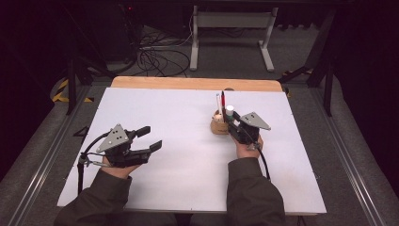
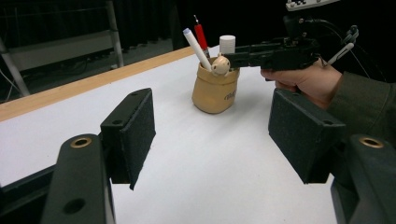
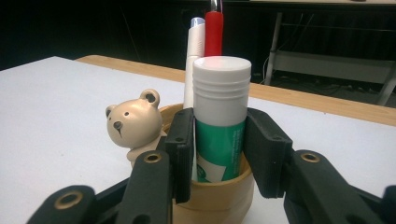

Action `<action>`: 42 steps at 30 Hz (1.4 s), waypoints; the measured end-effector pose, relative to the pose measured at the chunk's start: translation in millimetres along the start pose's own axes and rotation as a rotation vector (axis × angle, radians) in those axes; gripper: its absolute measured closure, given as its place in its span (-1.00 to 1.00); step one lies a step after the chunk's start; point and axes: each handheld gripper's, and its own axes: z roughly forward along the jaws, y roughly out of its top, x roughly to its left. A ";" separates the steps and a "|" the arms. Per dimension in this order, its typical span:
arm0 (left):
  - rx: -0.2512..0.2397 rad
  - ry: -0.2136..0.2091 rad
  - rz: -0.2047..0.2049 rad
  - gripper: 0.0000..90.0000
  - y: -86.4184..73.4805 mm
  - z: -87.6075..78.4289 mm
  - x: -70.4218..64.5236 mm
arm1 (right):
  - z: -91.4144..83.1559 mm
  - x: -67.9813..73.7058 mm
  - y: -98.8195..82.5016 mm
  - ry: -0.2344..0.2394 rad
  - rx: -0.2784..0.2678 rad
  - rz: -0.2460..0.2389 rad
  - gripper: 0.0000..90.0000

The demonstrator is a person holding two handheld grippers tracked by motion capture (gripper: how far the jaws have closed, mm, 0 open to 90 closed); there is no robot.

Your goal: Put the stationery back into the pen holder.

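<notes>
Right gripper view: right hand-held gripper (image 3: 219, 154) pinches glue stick (image 3: 221, 121) standing in bear-faced pen cup (image 3: 219, 198) beside two pens (image 3: 205, 51).

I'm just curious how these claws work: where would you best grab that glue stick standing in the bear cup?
Grip the glue stick on its round green body just under the ribbed white cap, coming in level from the person's side, above the rim of the bear cup. It stands upright, and the pens behind it block the far side. The right gripper has its fingers pressed on it exactly there.

Green-and-white glue stick (image 3: 219, 126), red pen (image 3: 214, 28), tan, seemingly wooden bear holder (image 3: 219, 196).
</notes>
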 end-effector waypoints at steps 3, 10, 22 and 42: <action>0.000 0.000 0.000 -0.28 0.1 0.0 -0.1 | -0.1 0.0 0.1 -0.003 0.001 -0.003 0.44; 0.001 -0.001 0.000 -0.28 -0.1 0.4 -0.3 | 0.2 0.8 0.0 0.002 0.004 -0.007 0.43; 0.006 -0.003 0.002 -0.28 -0.4 0.8 -0.5 | 0.5 1.8 0.2 0.006 0.005 -0.019 0.45; 0.005 -0.001 0.002 -0.28 -0.3 0.7 -0.5 | -1.9 0.7 3.2 0.020 -0.019 0.008 0.29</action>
